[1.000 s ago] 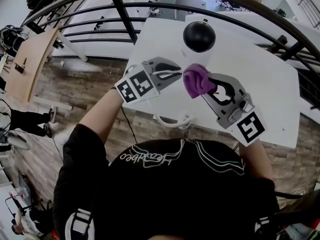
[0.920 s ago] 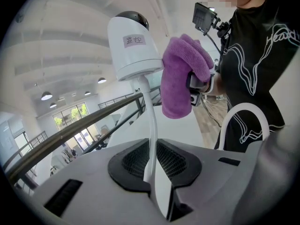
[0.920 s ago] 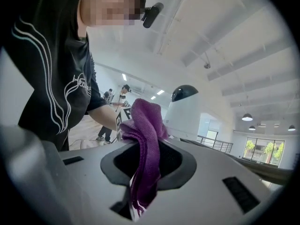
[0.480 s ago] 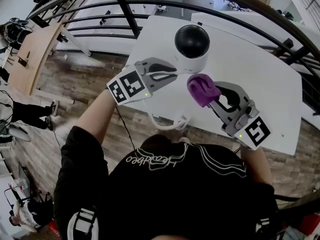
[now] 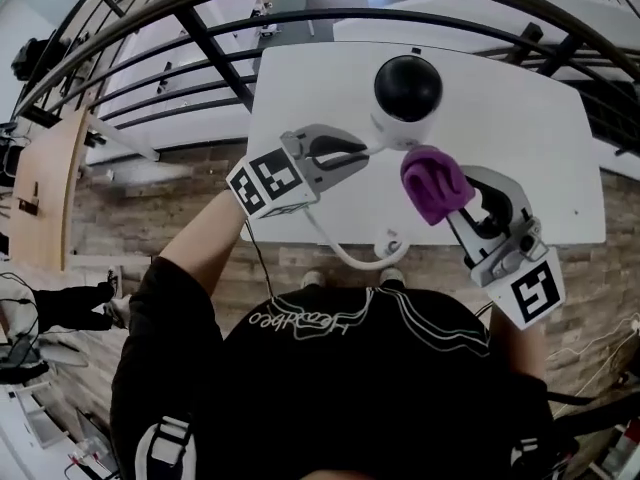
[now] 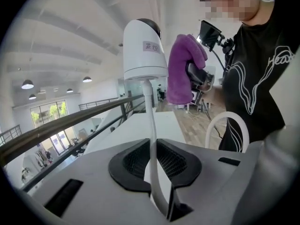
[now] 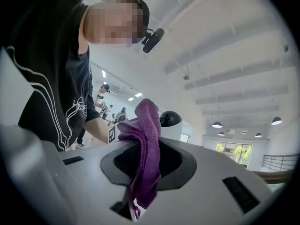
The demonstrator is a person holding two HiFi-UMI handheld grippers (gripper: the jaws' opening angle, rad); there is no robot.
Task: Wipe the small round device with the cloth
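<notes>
Table [image 5: 520, 118]: left tongs [image 5: 362, 150] tight on cable [image 5: 338, 252], right tongs [image 5: 450, 206] on cloth [image 5: 433, 181] (seemingly shifted rightward)

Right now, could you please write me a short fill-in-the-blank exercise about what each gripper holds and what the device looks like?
1. The right gripper is shut on a ____ cloth.
2. The left gripper is shut on the device's ____ cable.
3. The device has a white body and a ____ dome.

Missing words: purple; white; black.

Script "Hea…" on the black shirt [image 6: 262, 78]; small label [image 6: 151, 45] on the white device [image 6: 140, 62], unreadable.
</notes>
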